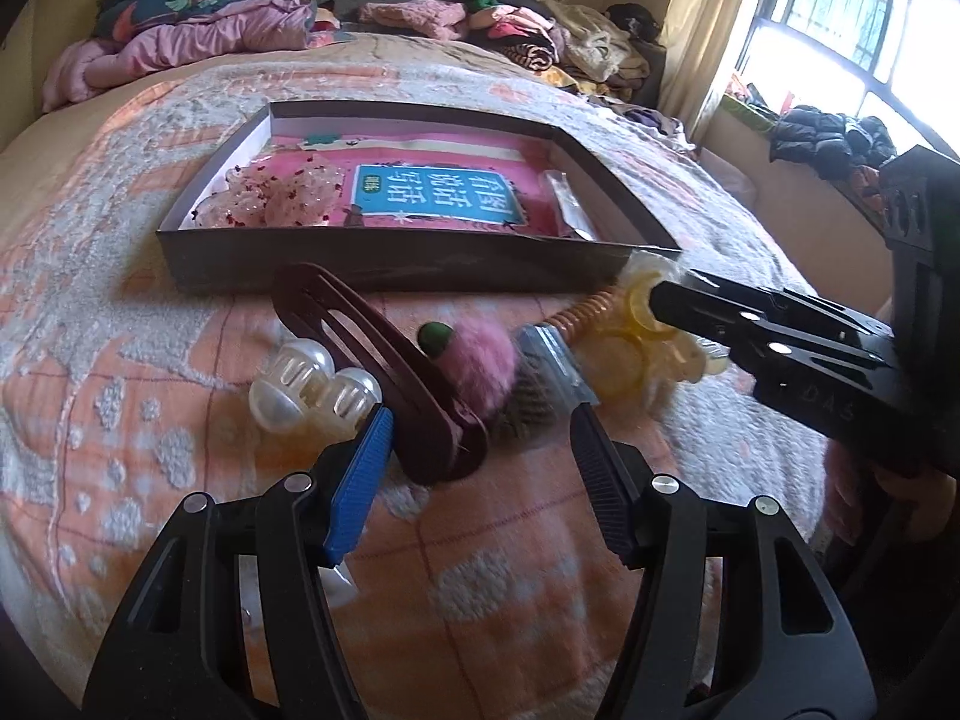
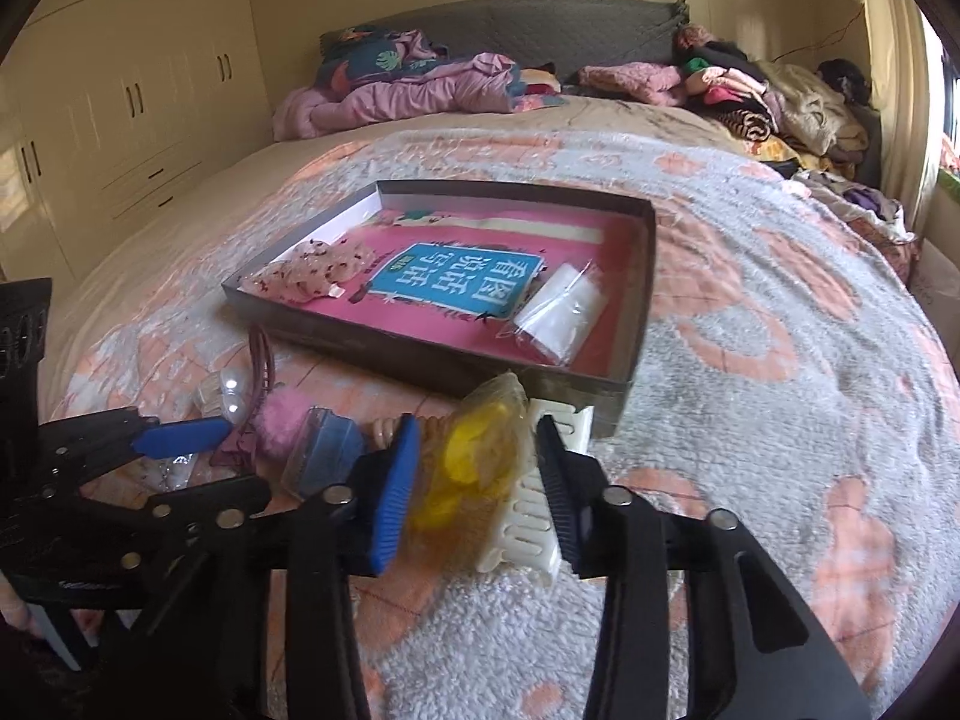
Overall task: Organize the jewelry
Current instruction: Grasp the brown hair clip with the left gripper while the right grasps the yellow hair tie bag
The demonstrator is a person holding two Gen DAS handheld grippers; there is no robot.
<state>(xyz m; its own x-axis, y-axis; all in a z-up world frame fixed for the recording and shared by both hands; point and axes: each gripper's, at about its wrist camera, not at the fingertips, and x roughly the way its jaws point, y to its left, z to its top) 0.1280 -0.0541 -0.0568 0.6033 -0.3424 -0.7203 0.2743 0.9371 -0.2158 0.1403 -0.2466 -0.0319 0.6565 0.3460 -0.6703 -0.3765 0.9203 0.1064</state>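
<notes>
A shallow dark cardboard tray (image 1: 384,267) sits on a peach-and-grey patterned blanket (image 2: 780,360) spread over the bed, and it holds a pink book with a blue label (image 2: 456,285), a clear bag of pink-flecked pieces (image 2: 312,279) at its left end and a small clear packet (image 2: 561,312) at its right. Just in front of the tray's near wall lies a row of hair accessories. The left gripper (image 1: 480,420) has its jaws partly apart around the near end of a dark maroon snap clip (image 1: 372,360); its left pad is beside the clip, but contact cannot be made out. A pearl-beaded claw clip (image 1: 312,384) lies just left of it, a pink fluffy pompom with a green bead (image 1: 474,354) just right, then a small clear box (image 1: 552,360). The right gripper (image 2: 480,450) has its jaws drawn in around a yellow accessory in clear wrap (image 2: 474,462), with a white comb clip (image 2: 540,510) against the right pad.
</notes>
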